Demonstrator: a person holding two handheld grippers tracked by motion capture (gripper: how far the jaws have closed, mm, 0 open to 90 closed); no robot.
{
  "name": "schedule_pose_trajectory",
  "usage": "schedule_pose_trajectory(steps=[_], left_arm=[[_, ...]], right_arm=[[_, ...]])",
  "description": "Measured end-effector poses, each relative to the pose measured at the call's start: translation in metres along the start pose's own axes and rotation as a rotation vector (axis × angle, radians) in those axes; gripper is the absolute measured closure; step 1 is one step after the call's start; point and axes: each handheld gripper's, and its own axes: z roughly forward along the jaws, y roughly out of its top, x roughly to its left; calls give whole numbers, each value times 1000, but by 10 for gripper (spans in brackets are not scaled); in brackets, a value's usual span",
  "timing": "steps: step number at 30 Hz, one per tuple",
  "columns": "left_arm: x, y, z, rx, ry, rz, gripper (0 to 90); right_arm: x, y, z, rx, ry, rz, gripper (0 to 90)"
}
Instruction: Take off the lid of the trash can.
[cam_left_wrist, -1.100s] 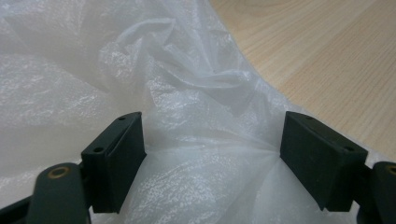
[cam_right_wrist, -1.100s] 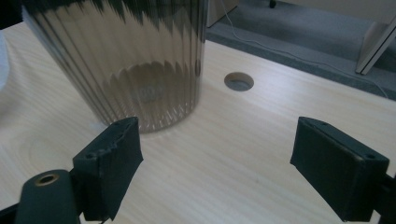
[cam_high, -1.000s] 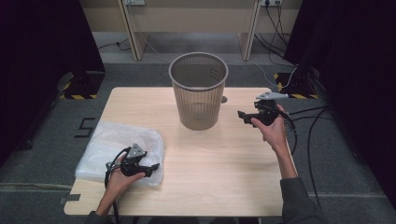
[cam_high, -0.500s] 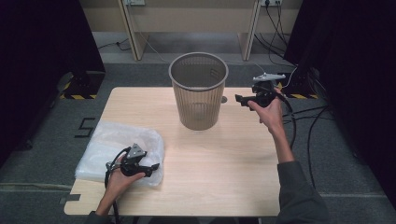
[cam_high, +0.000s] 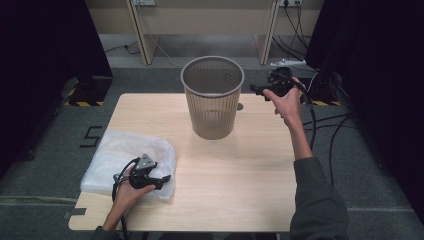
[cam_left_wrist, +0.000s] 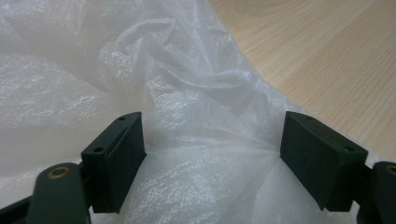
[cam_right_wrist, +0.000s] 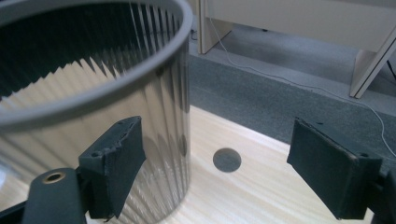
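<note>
Right gripper (cam_high: 259, 90) raised beside the wastebasket (cam_high: 213, 97) rim, jaws apart, nothing held. Left gripper (cam_high: 161, 180) unmoved, spread wide over plastic bag (cam_high: 120, 155).

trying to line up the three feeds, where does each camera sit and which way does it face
High view: above the person's side, facing forward and down on the table; forearms and both hands show.
Left gripper view: rides the left gripper, facing the plastic bag; open jaws show.
Right gripper view: rides the right gripper, facing the mesh bin; open jaws show.
Shared: the high view also shows the bin and the bag.
</note>
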Motion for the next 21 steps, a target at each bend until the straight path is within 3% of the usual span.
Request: schedule_pose_trajectory(steps=[7, 12, 21], left_arm=[[0, 0, 0, 0, 0, -1, 210], [0, 0, 0, 0, 0, 0, 210], [0, 0, 0, 0, 0, 0, 210]], right_arm=[[5, 26, 2, -23, 4, 3, 259], [14, 41, 13, -24, 38, 15, 382], [25, 52, 41, 34, 19, 10, 544]])
